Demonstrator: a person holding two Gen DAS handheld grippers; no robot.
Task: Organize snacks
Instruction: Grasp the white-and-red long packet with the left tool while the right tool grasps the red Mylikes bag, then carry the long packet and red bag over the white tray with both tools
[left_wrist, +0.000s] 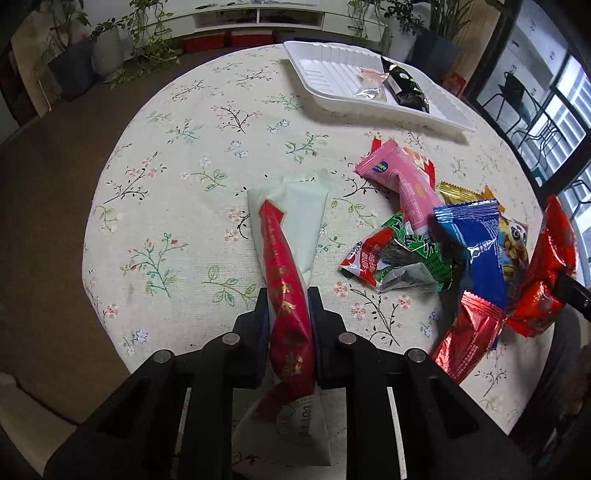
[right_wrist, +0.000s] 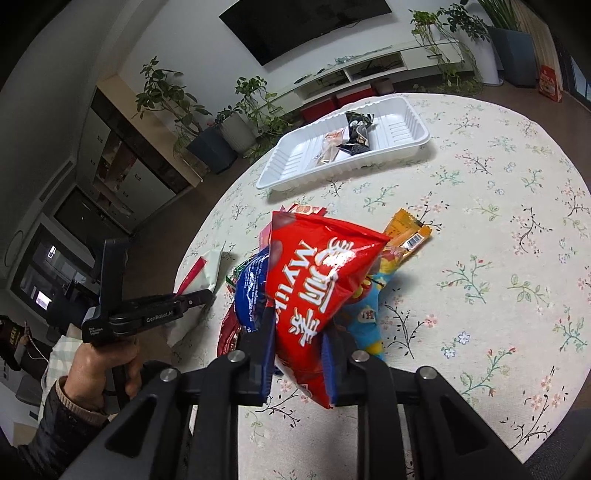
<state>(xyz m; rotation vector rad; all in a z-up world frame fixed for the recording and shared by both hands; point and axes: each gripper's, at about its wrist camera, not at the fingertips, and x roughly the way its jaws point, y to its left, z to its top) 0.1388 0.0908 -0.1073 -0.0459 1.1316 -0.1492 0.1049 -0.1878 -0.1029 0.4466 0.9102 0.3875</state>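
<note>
My left gripper (left_wrist: 289, 314) is clamped on a pale green packet with a red ribbon band (left_wrist: 286, 236), whose far end stretches out over the floral tablecloth (left_wrist: 177, 192) toward the table's middle. My right gripper (right_wrist: 299, 345) pinches a red snack bag (right_wrist: 317, 273) and holds it above the heap of loose snacks: a pink wrapper (left_wrist: 402, 184), a green seaweed packet (left_wrist: 402, 262), a blue packet (left_wrist: 476, 243) and a shiny red wrapper (left_wrist: 469, 339), all overlapping one another just to the right of the pale packet. Beyond them, at the far edge of the table, sits the white tray (right_wrist: 295, 155), with a black packet (right_wrist: 357, 131) and a clear-wrapped snack (right_wrist: 330, 146) lying side by side inside it.
</note>
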